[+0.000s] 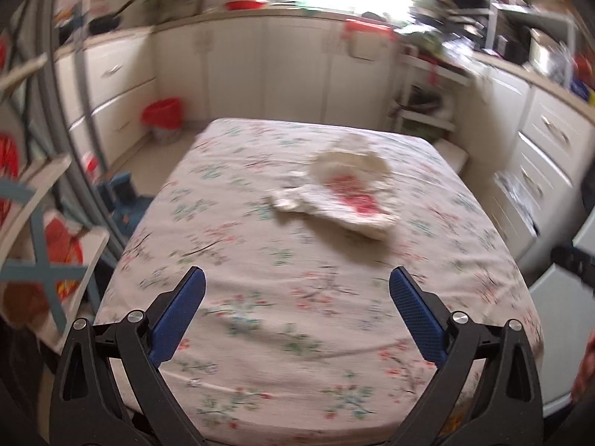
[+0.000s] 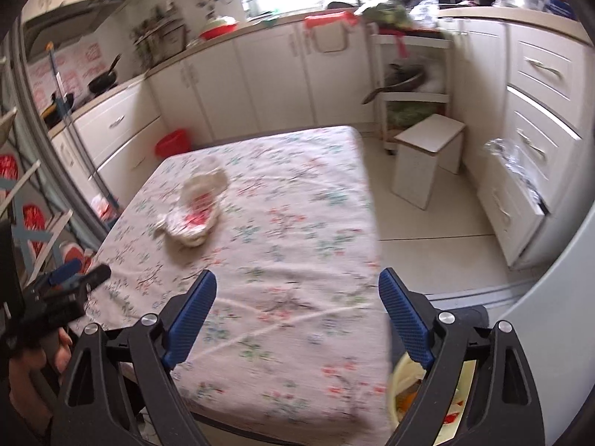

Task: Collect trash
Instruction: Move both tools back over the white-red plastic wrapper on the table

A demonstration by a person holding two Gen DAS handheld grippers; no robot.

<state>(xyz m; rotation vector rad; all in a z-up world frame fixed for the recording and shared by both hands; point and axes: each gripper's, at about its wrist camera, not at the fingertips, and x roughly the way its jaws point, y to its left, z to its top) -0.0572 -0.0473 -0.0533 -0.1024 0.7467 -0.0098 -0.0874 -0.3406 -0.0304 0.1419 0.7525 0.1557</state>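
You are looking at a crumpled plastic bag (image 1: 347, 189), likely light, soft and slippery, so pinching a bunched fold should be holding best. It is lying on the floral-clothed counter (image 1: 260, 297), well ahead of both the left gripper (image 1: 297, 308) and right gripper (image 2: 297, 312), whose jaws are standing wide apart, holding nothing.
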